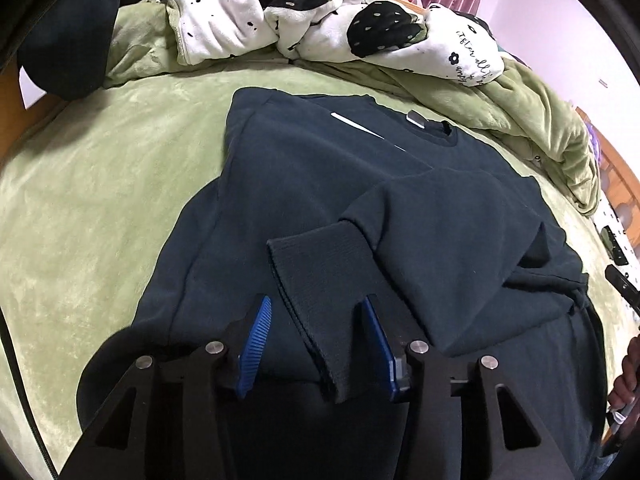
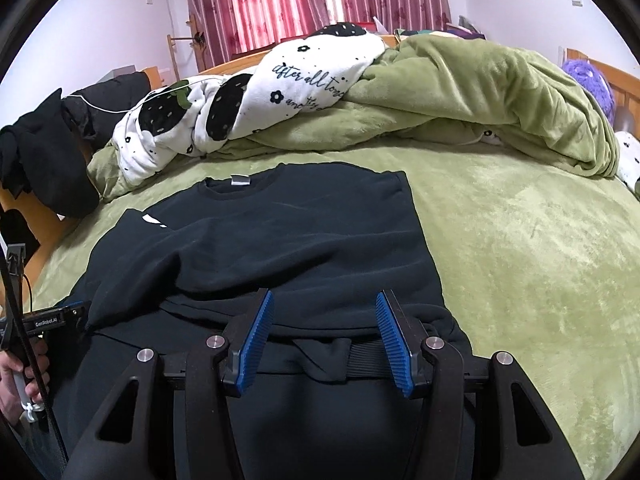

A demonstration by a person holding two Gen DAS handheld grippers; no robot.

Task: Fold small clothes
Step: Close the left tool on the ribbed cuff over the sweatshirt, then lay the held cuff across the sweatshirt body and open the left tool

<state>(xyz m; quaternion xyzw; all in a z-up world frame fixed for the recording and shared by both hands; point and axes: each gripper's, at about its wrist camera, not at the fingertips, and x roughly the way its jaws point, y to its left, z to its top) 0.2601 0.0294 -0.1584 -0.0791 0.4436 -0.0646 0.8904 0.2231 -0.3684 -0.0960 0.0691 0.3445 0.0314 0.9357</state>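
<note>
One sweatshirt [image 2: 256, 248] — sleeves folded in.

Bare green bedsheet [image 2: 520, 248] is lying open right of the dark sweatshirt [image 2: 280, 248], while a bunched green blanket [image 2: 500, 92], a white strawberry-print blanket [image 2: 256, 96] and black clothes [image 2: 44, 152] are blocking the far and left sides.

The sweatshirt [image 2: 256, 248] is dark navy, nearly black, with a white stripe mark [image 1: 356, 122] on its chest and a pale grey tag [image 2: 239, 180] at its collar. Under the sweatshirt the bedspread [image 2: 520, 248] is plain moss green. Behind the sweatshirt lies a white blanket [image 2: 288, 80] printed with black strawberries, small flowers and script. Beyond the blanket hang curtains [image 2: 280, 0] striped pink and red. The finger pads [image 2: 256, 344] are blue and ribbed.
</note>
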